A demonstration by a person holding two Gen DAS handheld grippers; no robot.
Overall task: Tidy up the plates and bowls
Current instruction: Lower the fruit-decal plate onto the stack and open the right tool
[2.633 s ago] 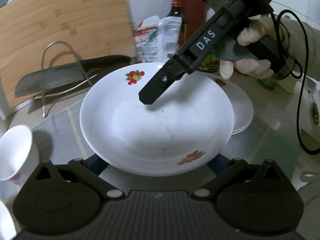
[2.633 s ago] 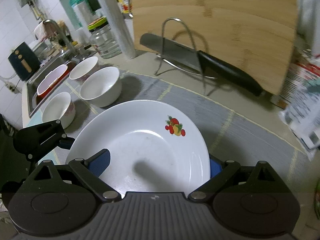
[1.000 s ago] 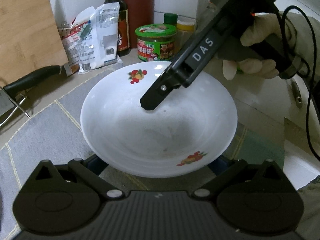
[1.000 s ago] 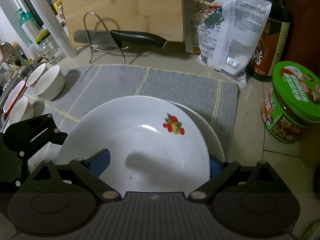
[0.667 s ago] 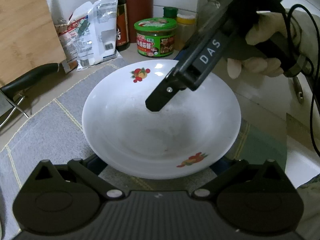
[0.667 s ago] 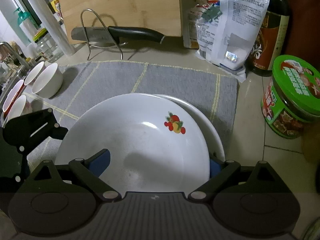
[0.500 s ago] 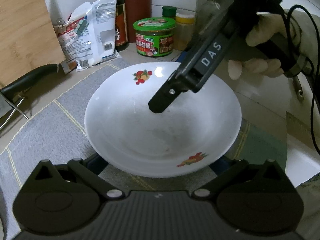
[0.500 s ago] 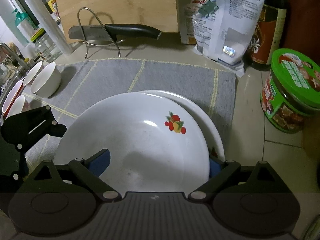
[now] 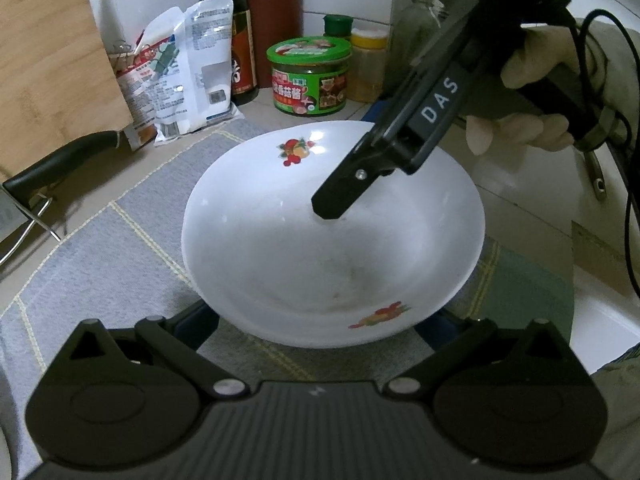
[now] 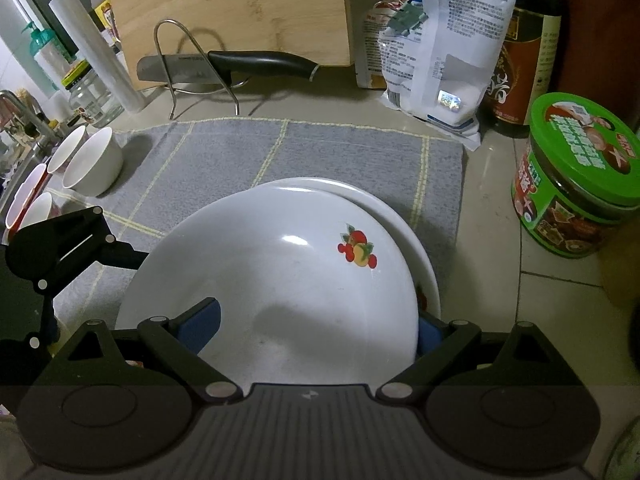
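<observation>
Gripping wide, the right gripper (image 10: 312, 326) has the white plate (image 10: 280, 280) with fruit prints between its jaws. One blue pad (image 10: 200, 320) lies over the plate's inside at the left. The other pad shows just past the rim at the right. In the left wrist view that same gripper comes in from the upper right, held by a gloved hand (image 9: 532, 92), and its dark finger (image 9: 348, 192) reaches over the plate's hollow.

The left gripper (image 9: 316, 320) also stands wide, and the plate's near rim lies over both of its blue pads. Whether those pads press on the plate I cannot tell.

The plate is over the right part of the grey mat (image 10: 320, 148), directly above a second white plate (image 10: 404, 216) whose rim shows beyond it on the far and right sides. Whether the two plates touch I cannot tell.

At the mat's left edge stand several small white bowls (image 10: 94, 164), close together. Off the mat's right edge, on the bare worktop, sits a green-lidded jar (image 10: 576, 184).

Toward the back of the worktop a white printed packet (image 10: 440, 52) leans beside a dark bottle (image 10: 520, 60). Left of them a black-handled knife (image 10: 256, 62) rests across a wire stand (image 10: 176, 60). A wooden cutting board (image 10: 228, 8) stands upright behind the knife.
</observation>
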